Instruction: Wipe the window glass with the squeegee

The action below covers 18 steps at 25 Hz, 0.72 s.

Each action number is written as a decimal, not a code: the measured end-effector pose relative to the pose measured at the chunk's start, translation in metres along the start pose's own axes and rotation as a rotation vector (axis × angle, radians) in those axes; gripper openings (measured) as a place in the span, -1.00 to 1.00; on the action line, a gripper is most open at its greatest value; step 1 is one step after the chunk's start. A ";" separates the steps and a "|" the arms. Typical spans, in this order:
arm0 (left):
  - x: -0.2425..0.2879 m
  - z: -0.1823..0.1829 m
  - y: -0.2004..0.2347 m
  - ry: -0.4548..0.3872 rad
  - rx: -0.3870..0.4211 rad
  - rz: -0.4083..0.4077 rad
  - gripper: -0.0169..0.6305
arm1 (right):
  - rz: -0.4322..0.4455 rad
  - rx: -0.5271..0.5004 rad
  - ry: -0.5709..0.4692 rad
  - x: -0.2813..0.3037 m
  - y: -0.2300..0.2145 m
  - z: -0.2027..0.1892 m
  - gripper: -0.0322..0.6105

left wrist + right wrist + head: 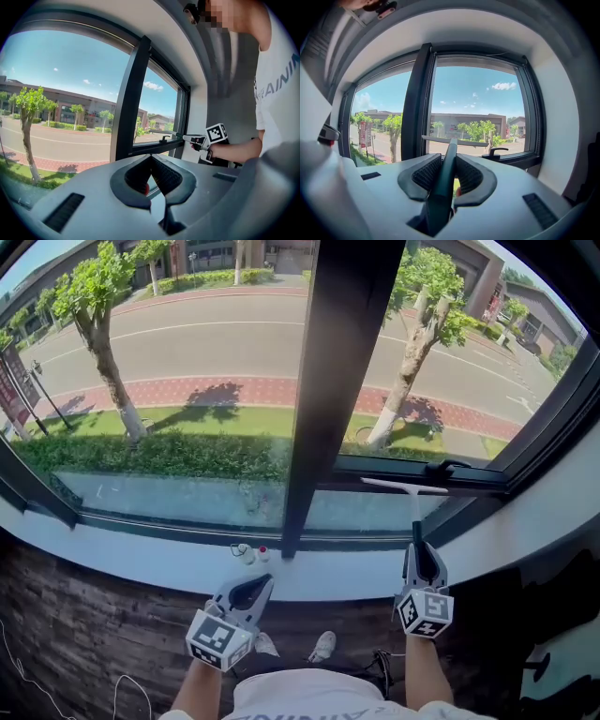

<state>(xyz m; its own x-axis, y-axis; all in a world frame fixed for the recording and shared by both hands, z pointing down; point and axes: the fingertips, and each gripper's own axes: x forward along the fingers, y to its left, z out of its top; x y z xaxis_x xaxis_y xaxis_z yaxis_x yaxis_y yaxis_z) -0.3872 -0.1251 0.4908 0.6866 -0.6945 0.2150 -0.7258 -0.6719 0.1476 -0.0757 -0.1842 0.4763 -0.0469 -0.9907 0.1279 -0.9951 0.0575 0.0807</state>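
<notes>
While the right gripper [418,554] is clamping the squeegee [415,512] by its dark handle, the left gripper [255,585] is idling low over the white sill [141,559], just left of the dark mullion [328,381].

Right gripper view: jaws are pinching the handle [444,183] from both sides, and it is running straight up between the pads. The blade is sitting crosswise at the top, in front of the lower part of the right pane [487,93], just left of the black window handle [496,152].

Head view: the blade is lying level just under that window handle [450,466], close to the bottom frame of the right pane [450,352]. I can't tell whether rubber is touching glass.

Left gripper view: jaws [151,161] are sitting tip to tip with nothing between them and pointing toward the window. The right gripper [187,138] and the squeegee [161,132] are showing beyond them, well apart from the left one.

Two small objects [251,552], one with a red top, are sitting on the sill by the foot of the mullion. The left pane [187,352] is showing street, trees and hedge.
</notes>
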 end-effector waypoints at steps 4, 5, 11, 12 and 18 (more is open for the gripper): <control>-0.012 -0.004 0.009 -0.015 0.021 0.000 -0.90 | 0.016 0.009 -0.017 -0.015 0.016 0.007 -0.59; -0.014 -0.002 0.010 -0.020 0.021 0.007 -0.90 | 0.033 0.011 -0.024 -0.017 0.020 0.009 -0.59; -0.007 -0.005 -0.048 -0.008 0.028 0.059 -0.90 | 0.169 0.012 -0.073 -0.043 0.002 0.010 -0.59; -0.003 -0.005 -0.061 -0.008 0.035 0.070 -0.90 | 0.189 0.011 -0.083 -0.048 -0.005 0.010 -0.59; 0.017 0.003 -0.160 -0.054 0.026 0.122 -0.90 | 0.266 0.022 -0.115 -0.094 -0.077 0.005 -0.59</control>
<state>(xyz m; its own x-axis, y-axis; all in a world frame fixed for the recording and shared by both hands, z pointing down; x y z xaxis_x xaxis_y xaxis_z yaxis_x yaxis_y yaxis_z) -0.2590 -0.0299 0.4679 0.5947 -0.7841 0.1776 -0.8035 -0.5872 0.0981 0.0053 -0.0959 0.4531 -0.3153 -0.9486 0.0282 -0.9480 0.3162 0.0373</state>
